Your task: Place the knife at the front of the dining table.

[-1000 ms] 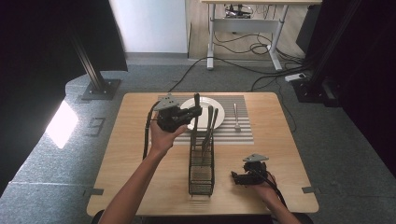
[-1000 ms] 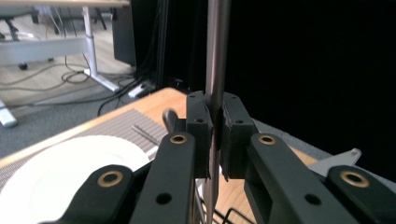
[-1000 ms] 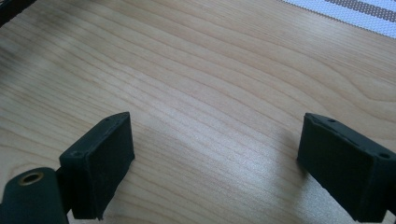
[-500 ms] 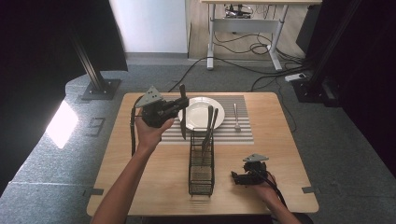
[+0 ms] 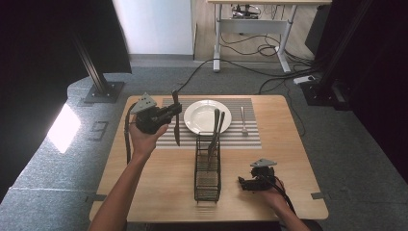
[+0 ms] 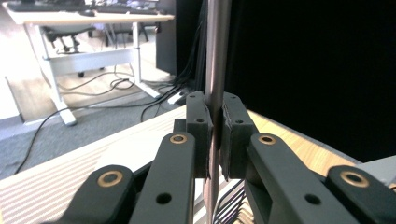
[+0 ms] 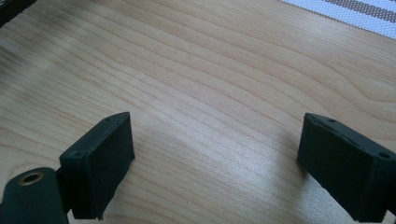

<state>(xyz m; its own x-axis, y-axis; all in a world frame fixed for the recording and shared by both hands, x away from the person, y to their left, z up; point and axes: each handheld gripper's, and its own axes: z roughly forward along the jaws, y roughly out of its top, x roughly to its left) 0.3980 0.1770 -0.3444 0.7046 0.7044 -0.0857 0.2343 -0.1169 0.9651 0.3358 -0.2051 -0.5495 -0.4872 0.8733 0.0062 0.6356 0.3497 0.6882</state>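
Left gripper, clamped on slim upright metal knife, now carried leftward off round white plate; placing likely next. Right gripper wide open, empty.

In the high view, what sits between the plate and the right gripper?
The high view shows the black wire cutlery rack, with two utensils standing in it, between the plate and the right gripper; otherwise bare wood and striped placemat.
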